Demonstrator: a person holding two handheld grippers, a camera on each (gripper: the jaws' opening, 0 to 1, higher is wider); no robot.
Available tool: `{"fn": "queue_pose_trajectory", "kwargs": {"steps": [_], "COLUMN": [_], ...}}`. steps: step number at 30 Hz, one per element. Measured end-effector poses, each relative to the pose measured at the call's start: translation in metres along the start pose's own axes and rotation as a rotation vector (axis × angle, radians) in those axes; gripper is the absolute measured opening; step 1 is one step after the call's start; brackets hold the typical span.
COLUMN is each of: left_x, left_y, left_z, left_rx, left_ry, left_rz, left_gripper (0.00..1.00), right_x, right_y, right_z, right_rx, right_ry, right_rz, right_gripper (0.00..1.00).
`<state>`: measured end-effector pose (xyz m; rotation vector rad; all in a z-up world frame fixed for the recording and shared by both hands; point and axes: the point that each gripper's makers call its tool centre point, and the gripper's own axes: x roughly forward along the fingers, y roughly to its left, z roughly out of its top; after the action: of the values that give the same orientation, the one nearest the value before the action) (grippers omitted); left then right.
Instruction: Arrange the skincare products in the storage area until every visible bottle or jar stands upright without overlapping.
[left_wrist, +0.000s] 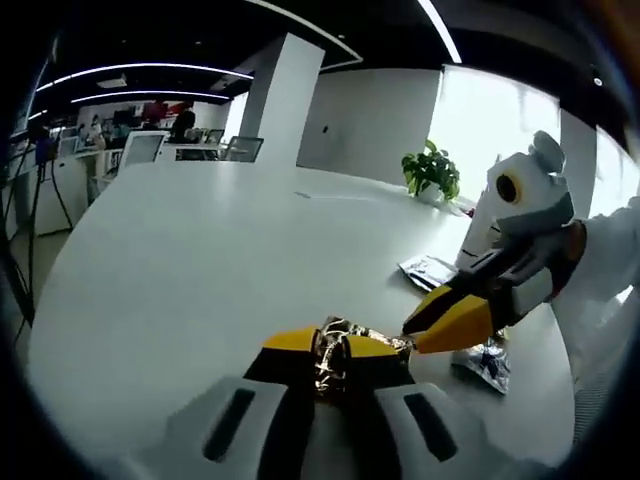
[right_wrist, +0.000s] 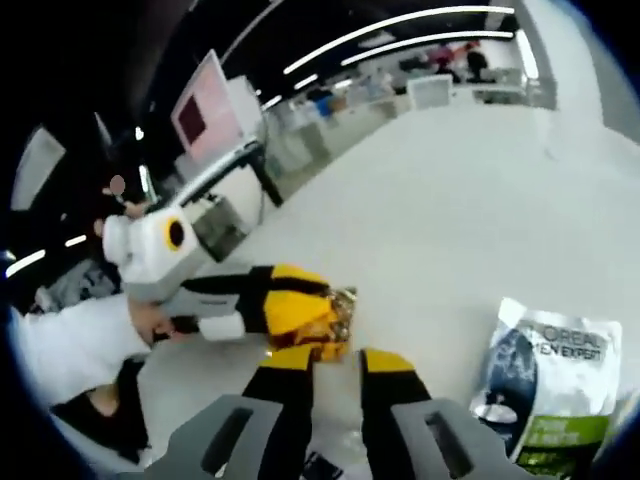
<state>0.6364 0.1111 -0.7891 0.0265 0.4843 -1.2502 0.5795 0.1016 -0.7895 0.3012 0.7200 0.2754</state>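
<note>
One gold jar (left_wrist: 335, 355), two claws

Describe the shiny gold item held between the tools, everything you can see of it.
The gold item is small, with a glossy, dark-patterned metallic surface like foil or a faceted jar; what it is cannot be told. It sits just above the white table, clamped between the yellow tips of the left tool. The right tool meets its edge from the side. In the right gripper view it shows at.
</note>
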Motion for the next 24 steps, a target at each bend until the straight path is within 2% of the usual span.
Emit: {"fn": "queue_pose_trajectory", "kwargs": {"steps": [9, 12, 17, 24], "left_x": [-0.0011, -0.0016, -0.0021, -0.0015], "left_y": [-0.0018, -0.002, -0.0027, -0.002], "left_z": [0.0006, 0.0007, 0.0008, 0.0015], "left_rx": [-0.004, -0.005, -0.002, -0.012], "left_ry": [-0.007, -0.01, -0.02, -0.024], "left_rz": [0.004, 0.006, 0.014, 0.018], "left_gripper": [0.1, 0.1, 0.1, 0.09], "right_x": [0.0021, 0.0024, -0.0021, 0.0009], "right_y": [0.0047, -0.0011, -0.0016, 0.0], "right_z": [0.0027, 0.004, -0.0009, 0.0009], "right_rx": [0.066, 0.122, 0.212, 0.348], "right_ry": [-0.017, -0.035, -0.03, -0.053], "right_rz": [0.02, 0.002, 0.017, 0.036], "right_gripper": [0.09, 0.05, 0.0, 0.0]}}
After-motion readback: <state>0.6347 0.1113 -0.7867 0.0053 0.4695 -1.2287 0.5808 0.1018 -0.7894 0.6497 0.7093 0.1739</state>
